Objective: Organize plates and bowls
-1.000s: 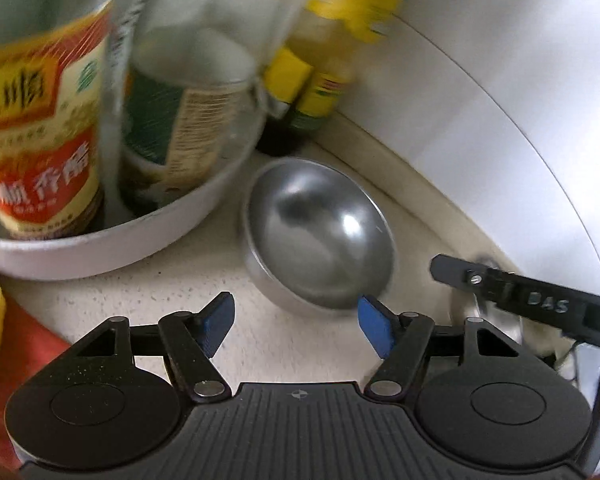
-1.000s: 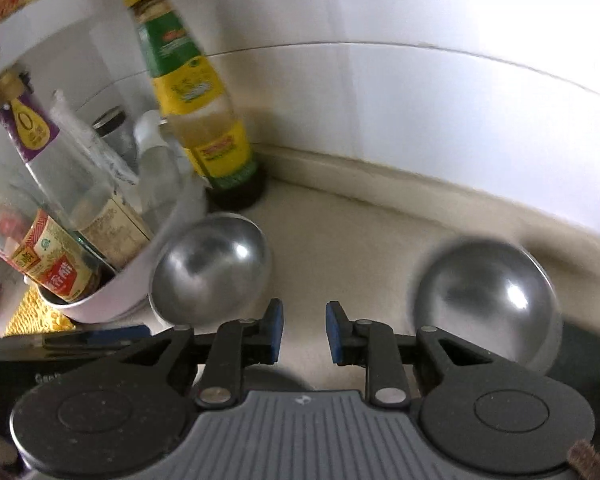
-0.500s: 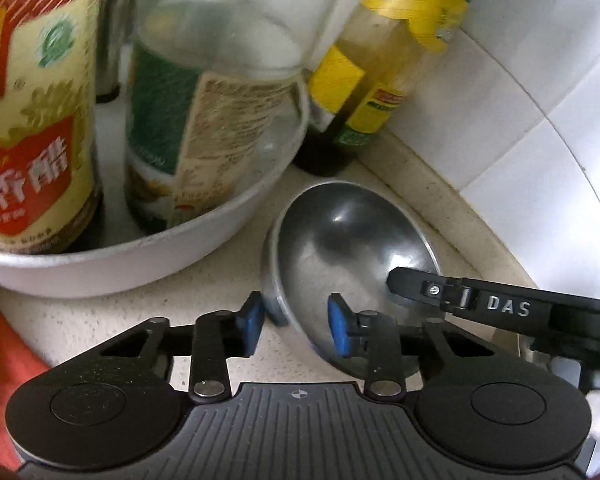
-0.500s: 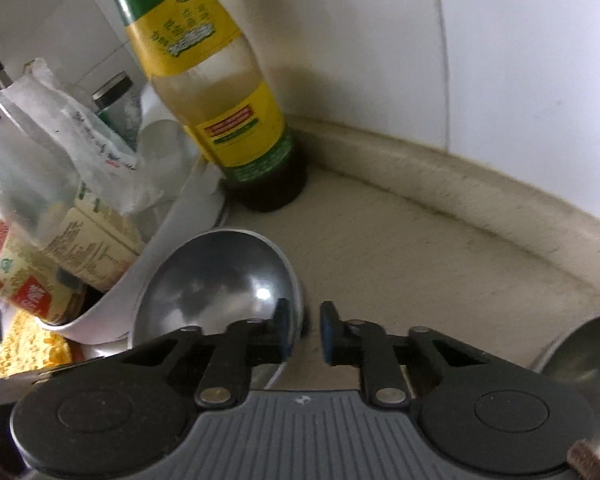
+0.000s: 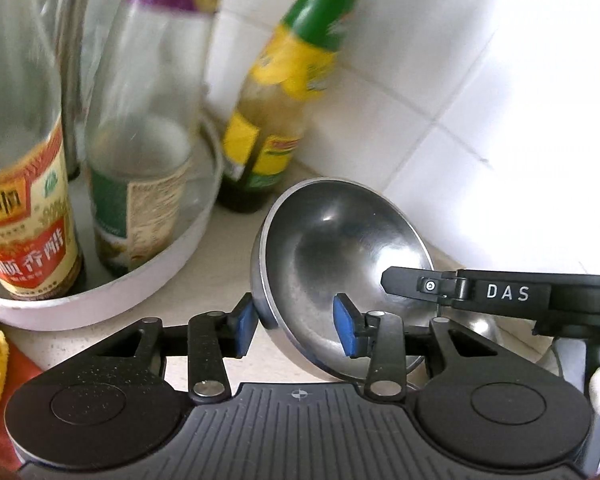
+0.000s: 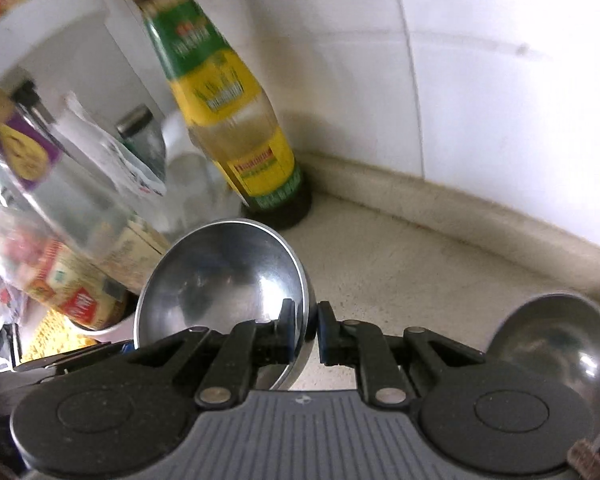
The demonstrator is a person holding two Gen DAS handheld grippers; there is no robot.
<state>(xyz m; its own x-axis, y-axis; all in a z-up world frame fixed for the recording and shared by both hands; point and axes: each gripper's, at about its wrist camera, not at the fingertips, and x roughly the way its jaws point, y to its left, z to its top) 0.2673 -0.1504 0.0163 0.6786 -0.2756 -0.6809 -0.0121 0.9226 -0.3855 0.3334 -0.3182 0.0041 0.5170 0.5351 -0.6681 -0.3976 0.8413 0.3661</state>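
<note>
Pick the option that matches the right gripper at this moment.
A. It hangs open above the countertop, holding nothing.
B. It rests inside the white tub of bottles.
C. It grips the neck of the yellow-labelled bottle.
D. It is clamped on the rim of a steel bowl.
D: in the right wrist view the right gripper has one finger inside and one outside the rim of the tilted steel bowl, jaws nearly closed on it.

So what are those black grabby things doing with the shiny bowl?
Both are on the same round steel bowl. The right gripper pinches its rim between its fingers, and the bowl is tipped up. The left gripper sits around the opposite edge with its blue-padded fingers apart, not squeezing. A second steel bowl waits on the beige counter, beside a white tray of bottles.
</note>
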